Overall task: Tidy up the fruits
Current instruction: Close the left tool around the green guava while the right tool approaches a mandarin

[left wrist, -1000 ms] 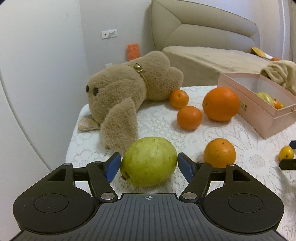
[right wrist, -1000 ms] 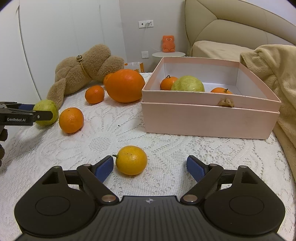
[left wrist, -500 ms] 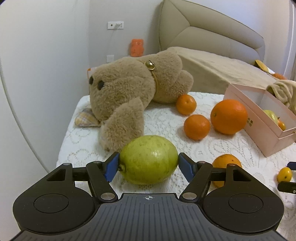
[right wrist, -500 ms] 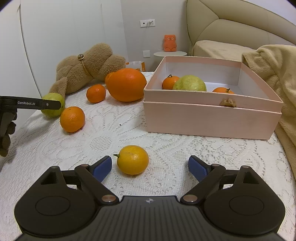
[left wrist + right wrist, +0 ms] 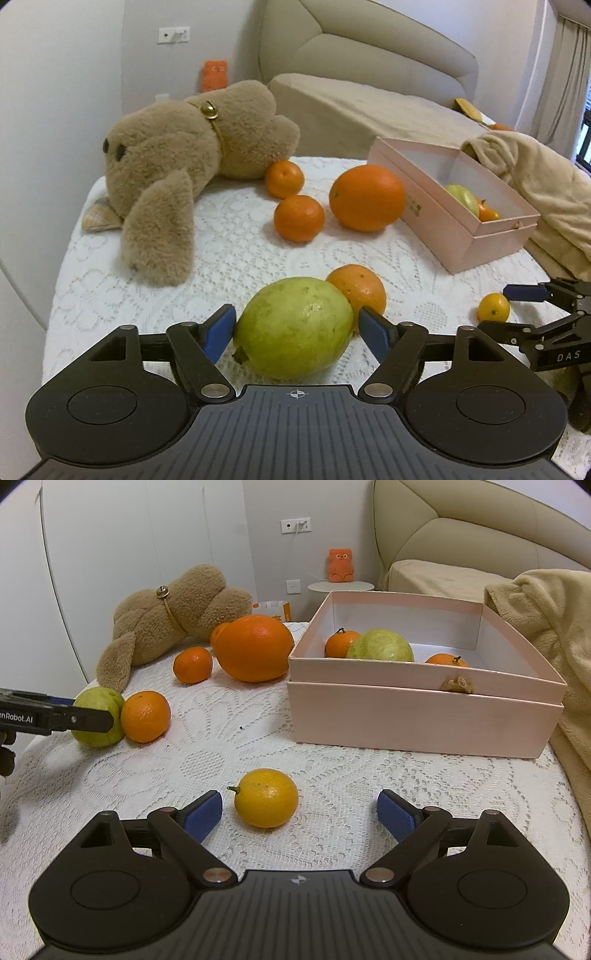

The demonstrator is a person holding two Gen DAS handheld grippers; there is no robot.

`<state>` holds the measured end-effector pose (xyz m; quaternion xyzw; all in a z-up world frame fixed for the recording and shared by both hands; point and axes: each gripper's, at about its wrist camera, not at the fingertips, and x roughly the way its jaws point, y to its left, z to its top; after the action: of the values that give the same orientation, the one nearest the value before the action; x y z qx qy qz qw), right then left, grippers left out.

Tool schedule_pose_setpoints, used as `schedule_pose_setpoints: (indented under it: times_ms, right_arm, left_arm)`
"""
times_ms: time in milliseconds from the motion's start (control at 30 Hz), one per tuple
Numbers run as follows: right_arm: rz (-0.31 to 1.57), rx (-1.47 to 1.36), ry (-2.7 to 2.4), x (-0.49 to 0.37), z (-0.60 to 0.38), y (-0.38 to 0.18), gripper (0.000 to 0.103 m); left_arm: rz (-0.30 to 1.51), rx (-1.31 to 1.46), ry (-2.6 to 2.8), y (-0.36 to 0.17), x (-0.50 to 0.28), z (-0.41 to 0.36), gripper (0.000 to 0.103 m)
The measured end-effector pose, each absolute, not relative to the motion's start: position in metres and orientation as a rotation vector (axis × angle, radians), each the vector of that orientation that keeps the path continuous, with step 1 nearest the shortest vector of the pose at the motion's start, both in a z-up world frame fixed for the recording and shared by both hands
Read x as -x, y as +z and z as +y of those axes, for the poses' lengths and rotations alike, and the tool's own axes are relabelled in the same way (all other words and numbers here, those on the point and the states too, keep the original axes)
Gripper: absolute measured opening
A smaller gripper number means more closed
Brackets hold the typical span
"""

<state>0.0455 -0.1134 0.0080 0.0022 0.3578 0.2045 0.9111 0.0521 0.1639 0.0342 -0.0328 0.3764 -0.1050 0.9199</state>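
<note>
Left wrist view: left tongs (image 5: 295, 328) have just been opening, green guava (image 5: 293, 328) between the pads, released. Right tongs (image 5: 299, 812) spread wide around small yellow citrus (image 5: 266, 797), not touching.

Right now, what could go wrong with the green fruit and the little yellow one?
The green fruit sits between the left gripper's just-widened pads, apparently unclamped, touching an orange. Closing carelessly might nudge both, and round fruit rolls.

The small yellow fruit lies off-centre in the open right gripper, near its left pad. Closing could push it sideways instead of catching it.
</note>
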Motion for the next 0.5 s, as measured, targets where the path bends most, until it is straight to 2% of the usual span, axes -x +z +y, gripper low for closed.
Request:
schedule_pose_setpoints:
  times_ms: [500]
  right_arm:
    - [0.738, 0.001, 0.422, -0.045, -0.113, 0.007, 0.092]
  left_arm:
    - [0.768, -0.111, -0.266, 0.041, -0.026, 0.141, 0.080]
